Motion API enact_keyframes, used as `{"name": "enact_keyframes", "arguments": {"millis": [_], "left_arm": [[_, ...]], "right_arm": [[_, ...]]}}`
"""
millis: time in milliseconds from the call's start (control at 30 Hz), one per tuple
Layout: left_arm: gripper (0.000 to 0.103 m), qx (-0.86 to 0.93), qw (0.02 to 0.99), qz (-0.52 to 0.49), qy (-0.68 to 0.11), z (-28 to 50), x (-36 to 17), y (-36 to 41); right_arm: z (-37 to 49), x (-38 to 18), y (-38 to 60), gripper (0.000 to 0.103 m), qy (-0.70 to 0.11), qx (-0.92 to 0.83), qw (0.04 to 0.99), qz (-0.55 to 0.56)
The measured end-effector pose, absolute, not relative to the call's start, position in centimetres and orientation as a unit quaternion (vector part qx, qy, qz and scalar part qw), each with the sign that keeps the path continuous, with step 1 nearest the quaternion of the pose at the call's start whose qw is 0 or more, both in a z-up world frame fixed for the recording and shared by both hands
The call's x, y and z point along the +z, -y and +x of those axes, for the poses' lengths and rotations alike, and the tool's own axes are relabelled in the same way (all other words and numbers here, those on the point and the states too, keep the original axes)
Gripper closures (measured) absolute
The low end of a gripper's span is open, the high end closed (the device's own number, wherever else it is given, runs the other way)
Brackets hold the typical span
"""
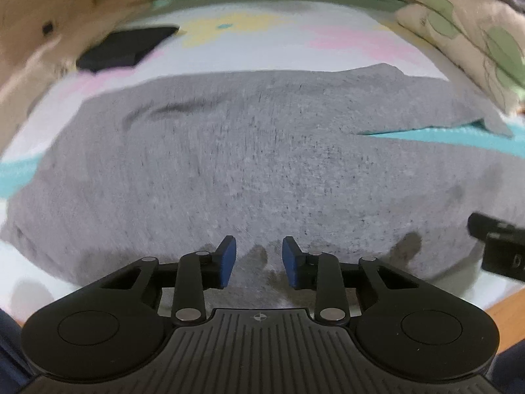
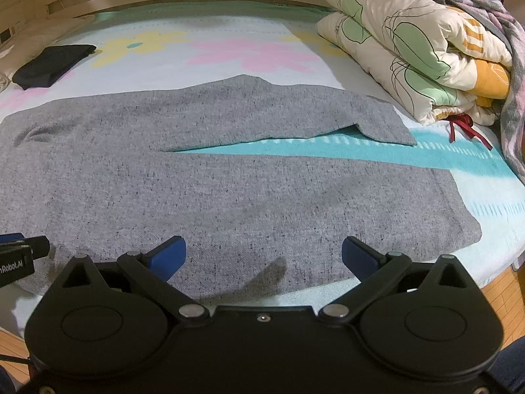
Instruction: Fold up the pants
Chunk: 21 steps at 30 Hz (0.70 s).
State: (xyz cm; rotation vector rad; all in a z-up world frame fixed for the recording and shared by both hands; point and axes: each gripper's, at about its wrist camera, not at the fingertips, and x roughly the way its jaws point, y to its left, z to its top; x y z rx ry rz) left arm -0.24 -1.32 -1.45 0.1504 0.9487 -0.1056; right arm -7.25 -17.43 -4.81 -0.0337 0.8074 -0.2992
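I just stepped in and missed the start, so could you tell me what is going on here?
A person holding a gripper in each hand is about to fold grey pants spread flat on a bed, legs apart. The left gripper and right gripper are both open over the near edge, holding nothing. No fold is made yet. A folded quilt and a dark garment lie beyond.

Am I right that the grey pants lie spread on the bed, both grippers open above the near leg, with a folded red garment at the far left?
Not quite: the folded garment is black, as the right wrist view shows. The grey pants lie spread on the bed, and both the left gripper and right gripper are open.
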Motion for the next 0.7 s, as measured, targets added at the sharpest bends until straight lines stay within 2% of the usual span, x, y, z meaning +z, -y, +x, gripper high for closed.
{"name": "enact_keyframes", "arguments": {"millis": [700], "left_arm": [[0.072, -0.056, 0.883, 0.074, -0.460, 0.16, -1.30, 1.04]], "right_arm": [[-7.30, -4.98, 17.29, 0.002, -0.392, -0.145, 0.908, -0.018]]}}
